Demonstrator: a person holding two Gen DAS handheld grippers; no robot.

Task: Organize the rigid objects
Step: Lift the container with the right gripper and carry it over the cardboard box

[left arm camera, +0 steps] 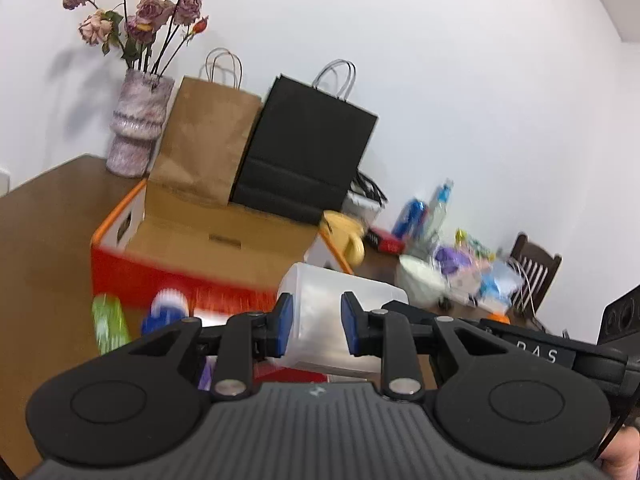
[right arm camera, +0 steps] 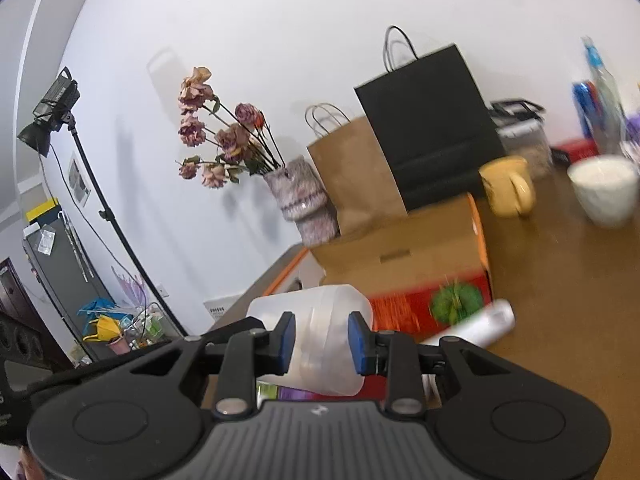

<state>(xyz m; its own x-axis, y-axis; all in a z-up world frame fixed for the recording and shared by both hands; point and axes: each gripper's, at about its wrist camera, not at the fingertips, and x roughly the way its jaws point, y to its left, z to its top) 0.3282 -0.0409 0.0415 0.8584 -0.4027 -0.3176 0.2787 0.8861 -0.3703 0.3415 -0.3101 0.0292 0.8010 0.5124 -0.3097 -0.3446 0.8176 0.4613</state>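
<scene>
**Both grippers at a translucent plastic container by the open box**

Left wrist view: the left gripper [left arm camera: 316,330] has its blue-padded fingers [left arm camera: 285,330] on either side of a translucent plastic container [left arm camera: 320,312] that sits between them, with narrow gaps showing at both pads; whether they press it I cannot tell. At 12 o'clock from the container lies an open cardboard box [left arm camera: 208,236] with red sides and orange edging. Beyond it, at 12, stand a brown paper bag [left arm camera: 204,144] and a black paper bag [left arm camera: 304,148]; at 11 a vase of dried roses [left arm camera: 138,124] stands on the wooden table [left arm camera: 48,216]. A yellow mug [left arm camera: 348,236] sits at 1 o'clock, just beside the box corner, and a white bowl [left arm camera: 420,280] is at 2. A green item [left arm camera: 108,322], blurred, is at 9.

Right wrist view: the right gripper [right arm camera: 322,344] likewise straddles the same container [right arm camera: 320,320], its pads close to the walls; contact cannot be judged. The box [right arm camera: 400,248] is at 12 to 1, a white roll [right arm camera: 488,322] at 3, the mug [right arm camera: 508,186] and bowl [right arm camera: 606,190] at 1 to 2. A light stand [right arm camera: 56,108] rises at 10.
</scene>
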